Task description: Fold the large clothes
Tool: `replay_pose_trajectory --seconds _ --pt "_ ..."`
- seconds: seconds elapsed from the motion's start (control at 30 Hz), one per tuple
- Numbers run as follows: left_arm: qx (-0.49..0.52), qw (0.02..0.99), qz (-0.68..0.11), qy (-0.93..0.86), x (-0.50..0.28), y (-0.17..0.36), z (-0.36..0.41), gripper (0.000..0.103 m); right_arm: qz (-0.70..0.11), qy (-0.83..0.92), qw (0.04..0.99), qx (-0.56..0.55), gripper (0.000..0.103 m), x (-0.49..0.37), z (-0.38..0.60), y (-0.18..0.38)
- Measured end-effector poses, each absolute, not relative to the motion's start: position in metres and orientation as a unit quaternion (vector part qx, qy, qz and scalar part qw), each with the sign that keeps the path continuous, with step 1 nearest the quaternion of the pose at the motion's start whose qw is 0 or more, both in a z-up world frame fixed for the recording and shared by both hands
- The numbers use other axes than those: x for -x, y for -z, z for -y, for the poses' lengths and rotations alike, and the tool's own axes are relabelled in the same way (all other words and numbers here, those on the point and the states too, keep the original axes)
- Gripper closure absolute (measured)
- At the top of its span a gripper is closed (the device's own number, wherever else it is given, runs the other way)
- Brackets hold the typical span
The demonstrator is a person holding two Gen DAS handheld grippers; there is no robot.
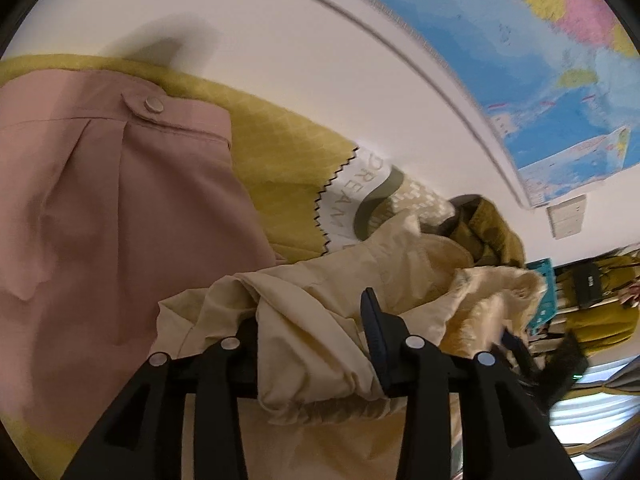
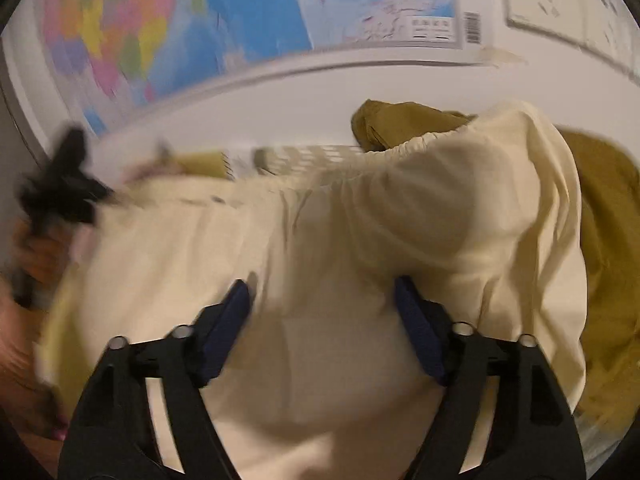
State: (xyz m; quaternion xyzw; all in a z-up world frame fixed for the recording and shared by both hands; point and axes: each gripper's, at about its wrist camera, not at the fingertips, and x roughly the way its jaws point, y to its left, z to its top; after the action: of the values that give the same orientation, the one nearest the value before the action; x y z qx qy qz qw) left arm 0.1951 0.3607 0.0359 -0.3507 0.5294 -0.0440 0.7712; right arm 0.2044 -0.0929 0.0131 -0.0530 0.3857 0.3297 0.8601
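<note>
Both claws worked the cream garment (image 2: 320, 248); my left gripper (image 1: 316, 336) had cloth bunched between its jaws, grip uncertain; my right gripper (image 2: 320, 320) stood apart over it; next, I judged, a firm pinch.

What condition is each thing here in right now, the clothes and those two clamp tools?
Cream fabric garment: crumpled, unfolded.
Pink buttoned trousers: lying flat on yellow bedspread.
Olive-green garment: bunched, beside the cream one.
Left tool: cream cloth bunched between its fingers; grip unclear.
Right tool: open over the cream cloth.
</note>
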Motion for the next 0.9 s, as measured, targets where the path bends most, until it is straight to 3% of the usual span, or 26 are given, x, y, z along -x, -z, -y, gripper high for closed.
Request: replay_pose_trajectory --seconds 0.03,0.1,0.23,0.4,0.77,0.8,0.83,0.87,0.9 --pt "0.357 0.776 -0.517 0.055 -0.192 -0.042 -0.361 0.05 -0.383 -0.328 0.862 0.058 0.054 -0.207 0.091 -0.009" --pt "0.359 0.787 -0.497 0.069 -0.184 -0.055 -0.36 0.044 -0.379 -0.318 0.867 0.061 0.082 -0.212 0.09 -0.008" --pt "0.321 0.823 -0.457 0.104 -0.164 -0.086 -0.341 0.036 -0.378 -0.334 0.863 0.026 0.101 -0.22 0.095 -0.013" --pt "0.214 0.871 -0.428 0.114 -0.142 -0.107 -0.303 0.024 -0.367 -0.331 0.869 0.017 0.102 -0.229 0.084 -0.017" --pt "0.016 0.871 -0.48 0.101 -0.147 -0.046 -0.227 0.016 -0.386 -0.324 0.863 0.006 0.102 -0.248 0.074 -0.005" --pt "0.007 0.871 -0.483 0.094 -0.149 -0.043 -0.225 0.019 -0.385 -0.326 0.863 0.002 0.102 -0.248 0.074 -0.006" --pt "-0.004 0.872 -0.482 0.083 -0.15 -0.041 -0.224 0.033 -0.383 -0.328 0.864 -0.002 0.102 -0.247 0.076 -0.008" --pt "-0.02 0.876 -0.479 0.062 -0.152 -0.04 -0.223 0.059 -0.38 -0.329 0.864 -0.007 0.102 -0.247 0.078 -0.01" --pt "-0.028 0.877 -0.478 0.043 -0.155 -0.039 -0.224 0.071 -0.378 -0.331 0.864 -0.013 0.102 -0.248 0.079 -0.012"
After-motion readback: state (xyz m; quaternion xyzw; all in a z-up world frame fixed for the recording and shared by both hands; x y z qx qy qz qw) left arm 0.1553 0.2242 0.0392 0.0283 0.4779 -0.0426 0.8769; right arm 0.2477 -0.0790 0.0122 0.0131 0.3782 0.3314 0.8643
